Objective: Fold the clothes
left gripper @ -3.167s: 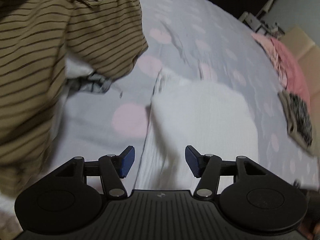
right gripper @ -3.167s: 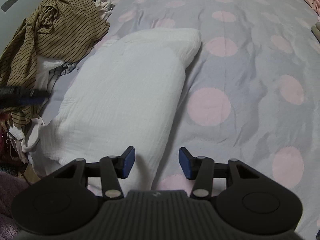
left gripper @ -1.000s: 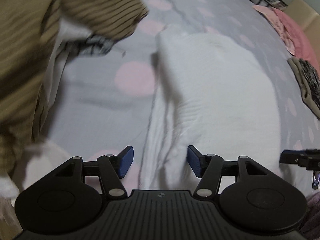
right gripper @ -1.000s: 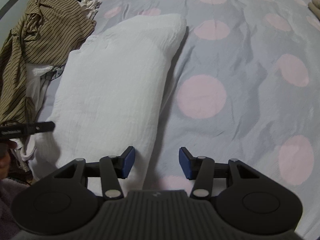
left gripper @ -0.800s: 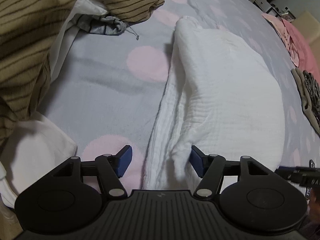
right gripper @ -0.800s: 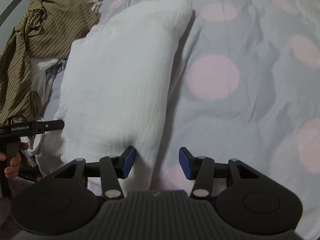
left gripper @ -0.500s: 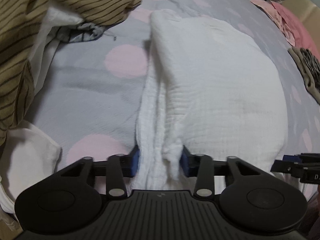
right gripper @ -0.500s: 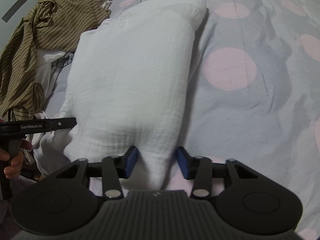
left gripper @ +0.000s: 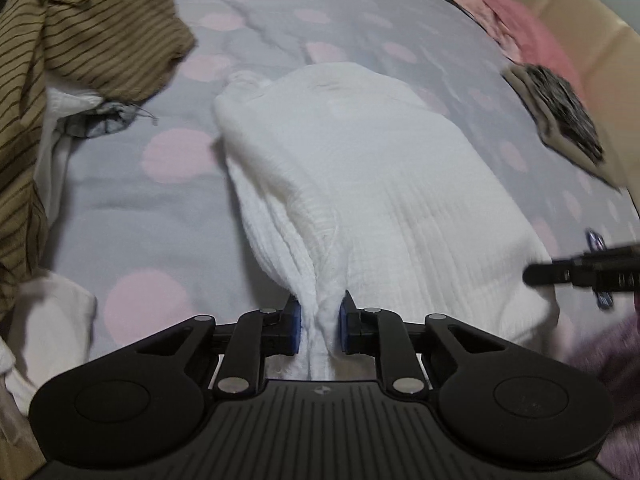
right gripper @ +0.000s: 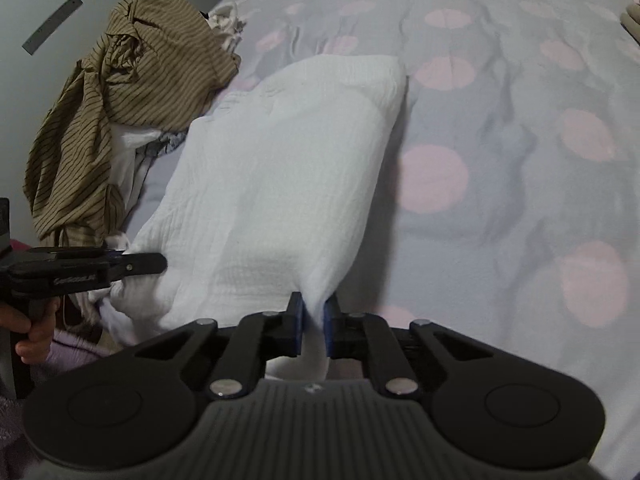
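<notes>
- Left gripper [left gripper: 319,330]: jaws, just closing, pinch the near corner of the white cloth [left gripper: 360,168].
- Right gripper [right gripper: 313,330]: jaws, just closing, clamp the cloth's other near corner.
- Cloth lies on the bedsheet [right gripper: 520,160].

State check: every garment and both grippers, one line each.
white garment: partly folded on the bed, near edge pinched at both corners
left gripper: jaws just closed, shut on the near left corner
right gripper: jaws just closed, shut on the near right corner
striped brown garment: crumpled, unfolded
pink garment: lying at the far edge, blurred
</notes>
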Demonstrator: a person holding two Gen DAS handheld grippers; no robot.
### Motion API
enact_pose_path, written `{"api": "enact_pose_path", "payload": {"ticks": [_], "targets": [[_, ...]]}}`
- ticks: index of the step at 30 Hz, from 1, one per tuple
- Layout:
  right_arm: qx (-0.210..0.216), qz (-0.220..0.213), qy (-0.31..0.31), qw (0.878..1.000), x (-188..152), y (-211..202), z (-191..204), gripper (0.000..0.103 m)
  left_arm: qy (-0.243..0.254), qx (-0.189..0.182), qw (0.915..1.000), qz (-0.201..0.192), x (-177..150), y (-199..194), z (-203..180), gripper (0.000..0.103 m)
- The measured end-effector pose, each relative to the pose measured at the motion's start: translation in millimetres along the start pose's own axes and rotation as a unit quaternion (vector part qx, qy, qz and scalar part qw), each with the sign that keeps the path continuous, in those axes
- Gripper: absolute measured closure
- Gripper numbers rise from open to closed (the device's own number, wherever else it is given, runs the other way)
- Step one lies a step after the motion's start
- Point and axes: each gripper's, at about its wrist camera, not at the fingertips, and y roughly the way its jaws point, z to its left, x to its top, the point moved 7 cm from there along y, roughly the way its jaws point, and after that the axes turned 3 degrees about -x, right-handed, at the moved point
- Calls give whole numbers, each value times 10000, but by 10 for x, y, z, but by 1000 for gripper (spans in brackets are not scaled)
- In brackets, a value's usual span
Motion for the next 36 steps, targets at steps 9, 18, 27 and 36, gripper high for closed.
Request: {"api": "enact_pose_path", "payload": {"ticks": [9, 18, 27, 36], "targets": [[-193, 531, -139, 9983, -466, -79, -157, 91, -30, 133, 9975, 695, -397, 168, -89, 86], [-402, 501, 56, 9979, -395, -23, -307, 70, -388, 109, 9987, 328, -358, -40, 99, 55], [-264, -283, 508, 9980, 19, -173, -395, 63, -1207, 36, 9884, -924, 89, -258, 386, 48], [-511, -1146, 884, 9881, 288, -128, -551, 47, -1219, 267, 9845, -1231, 305, -80, 513, 49]]}}
